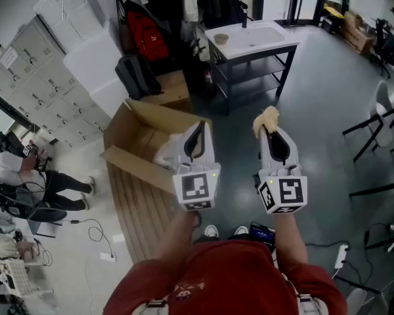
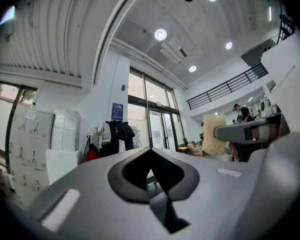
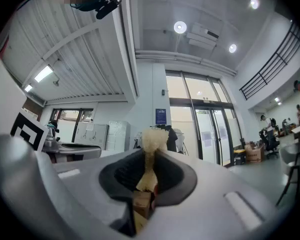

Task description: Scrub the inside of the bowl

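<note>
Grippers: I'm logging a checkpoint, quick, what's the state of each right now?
Left gripper: jaws closed, empty.
Right gripper: jaws closed on a pale scrubbing sponge.

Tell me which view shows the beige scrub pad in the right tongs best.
Right gripper view: the scrub pad sits dead centre, pinched between the right tongs, its tuft poking past the tips. The head view shows only that tuft from above; the left gripper view shows it small, side-on, at the right.
</note>
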Available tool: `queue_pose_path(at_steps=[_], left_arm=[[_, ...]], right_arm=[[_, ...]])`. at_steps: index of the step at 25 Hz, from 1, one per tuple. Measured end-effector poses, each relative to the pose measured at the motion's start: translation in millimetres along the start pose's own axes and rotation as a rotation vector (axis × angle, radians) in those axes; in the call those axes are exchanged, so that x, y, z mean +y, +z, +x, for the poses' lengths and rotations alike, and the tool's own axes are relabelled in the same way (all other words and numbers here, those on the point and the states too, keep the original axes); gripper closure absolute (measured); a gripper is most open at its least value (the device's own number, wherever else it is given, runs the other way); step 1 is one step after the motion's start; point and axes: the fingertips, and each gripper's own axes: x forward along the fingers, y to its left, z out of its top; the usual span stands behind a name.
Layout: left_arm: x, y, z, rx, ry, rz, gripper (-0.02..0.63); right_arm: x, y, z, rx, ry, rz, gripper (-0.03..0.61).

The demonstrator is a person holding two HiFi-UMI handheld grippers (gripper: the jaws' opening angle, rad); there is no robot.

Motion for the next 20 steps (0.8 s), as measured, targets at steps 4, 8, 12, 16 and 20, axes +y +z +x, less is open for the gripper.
queue_pose_path(at_steps=[4,8,12,16,20], left_arm=[[-19,-4,1,0.019,-0.008,-0.022,0.607],[-33,-2,2,0.019,-0.027,-0.009,0.607],[-57,5,5,0.003,-0.059,0.016,0.607],[-74,9,9,-0.002,-0.068,0.025,0.607],[-94,9,16,-0.002,-0.072,0.026,0.607]], right_arm=[[-10,-2,-6,0.012,0.018,0.014,0.529],[-16,0,-9,0.012,0.027,0.026,0.529],[-30,0,-14,0.015,0.03,0.031,0.529],[-44,1,-16,0.01,0.027,0.044,0.529],[-61,-2,-20,0.008,0.032,0.055,0.528]])
